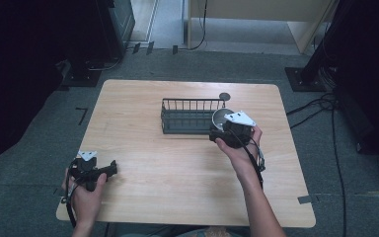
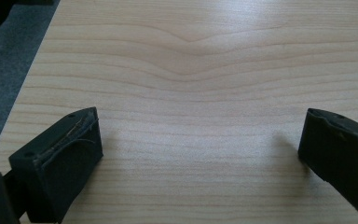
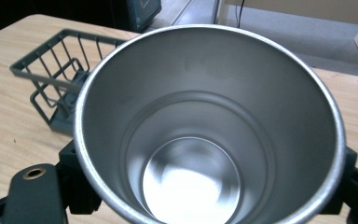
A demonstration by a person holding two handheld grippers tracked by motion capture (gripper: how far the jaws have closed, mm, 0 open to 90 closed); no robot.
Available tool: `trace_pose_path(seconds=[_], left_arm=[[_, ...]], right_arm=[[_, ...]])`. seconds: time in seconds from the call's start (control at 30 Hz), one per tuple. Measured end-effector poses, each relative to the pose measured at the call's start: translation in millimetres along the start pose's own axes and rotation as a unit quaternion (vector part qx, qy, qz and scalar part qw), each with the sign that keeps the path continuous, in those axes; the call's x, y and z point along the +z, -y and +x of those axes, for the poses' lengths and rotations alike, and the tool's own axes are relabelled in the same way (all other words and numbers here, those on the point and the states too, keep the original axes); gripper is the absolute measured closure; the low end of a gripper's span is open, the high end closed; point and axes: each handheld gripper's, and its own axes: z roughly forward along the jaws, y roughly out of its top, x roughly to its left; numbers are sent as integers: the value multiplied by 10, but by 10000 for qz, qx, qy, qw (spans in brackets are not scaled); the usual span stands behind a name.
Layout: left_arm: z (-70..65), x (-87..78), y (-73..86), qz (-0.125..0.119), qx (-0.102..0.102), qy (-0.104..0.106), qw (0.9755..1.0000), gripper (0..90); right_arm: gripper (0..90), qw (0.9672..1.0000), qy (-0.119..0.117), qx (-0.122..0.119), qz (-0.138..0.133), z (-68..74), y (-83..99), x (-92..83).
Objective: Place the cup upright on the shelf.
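Note:
A shiny steel cup hangs upright and empty just off the right end of a dark wire basket, with my right gripper shut on it. In the right gripper view the cup opens toward the camera, black fingers press its sides, and the basket lies to the left. My left gripper rests near the table's front left corner. Its jaws stand wide apart over bare wood with nothing between them.
The light wooden table has rounded corners and grey carpet around it. A small dark round disc lies behind the basket's right end. Dark stands and cables sit on the floor at the far left and right.

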Motion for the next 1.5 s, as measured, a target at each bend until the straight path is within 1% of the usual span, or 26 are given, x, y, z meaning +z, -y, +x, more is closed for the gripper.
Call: trace_pose_path(seconds=[0.03, 0.07, 0.2, 0.27, 0.3, 0.33, 0.43, 0.57, 0.7, 0.77, 0.8, 0.83, 0.93, 1.0, 1.03, 1.07, 1.17, 1.37, 1.5], left_arm=[[0, 0, 0, -2, 2, 0, 10000, 0], [0, 1, 1, -4, 2, 1, 10000, 0], [0, 0, 0, -2, 1, 0, 10000, 0], [0, 0, 1, -3, 1, 2, 10000, 0], [0, 0, 1, -3, 1, 2, 10000, 0], [1, 0, 0, 0, 4, 2, 10000, 0], [1, 0, 0, 2, 4, 3, 10000, 0], [1, 0, 0, 4, 8, 2, 10000, 0], [1, 0, 0, 5, 9, 3, 10000, 0], [1, 0, 0, 3, 6, -1, 10000, 0], [1, -1, 0, 4, 7, -4, 10000, 0], [1, 0, 0, 3, 7, -1, 10000, 0], [1, -1, 0, 6, 11, 2, 10000, 0], [1, -1, 0, 6, 8, -1, 10000, 0], [1, -1, 0, 6, 8, -1, 10000, 0], [1, -1, 0, 7, 8, 0, 10000, 0], [1, -1, 0, 7, 9, 0, 10000, 0], [1, -1, 0, 6, 8, -1, 10000, 0], [1, 0, 0, 5, 8, 1, 10000, 0]], right_arm=[[183, 10000, 0, 0, 0, 0, 0, 0], [183, 10000, 4, 10, -28, -11, -47, 9], [183, 10000, -27, 49, -67, -14, -116, 11], [183, 9999, -18, 29, -101, -9, -180, 24], [183, 9999, -18, 29, -101, -9, -180, 24], [183, 9999, -20, 25, -126, -7, -224, 44], [183, 9999, -20, 37, -122, -4, -266, 72], [183, 9999, -20, 12, -133, 6, -374, 168], [183, 9999, -39, -1, -152, 19, -427, 236], [184, 9999, -34, -21, -138, 30, -452, 296], [184, 9999, -38, -32, -144, 42, -465, 354], [184, 9999, -38, -32, -144, 42, -465, 354], [183, 9999, -64, -71, -124, 62, -476, 437], [184, 9999, -84, -38, -135, 70, -491, 500], [184, 9999, -84, -38, -135, 70, -491, 500], [184, 9998, -119, -12, -173, 73, -502, 546], [184, 9998, -128, 0, -169, 73, -502, 585], [184, 9999, -83, -5, -74, 51, -510, 721], [184, 9999, -34, -25, 96, 54, -473, 833]])
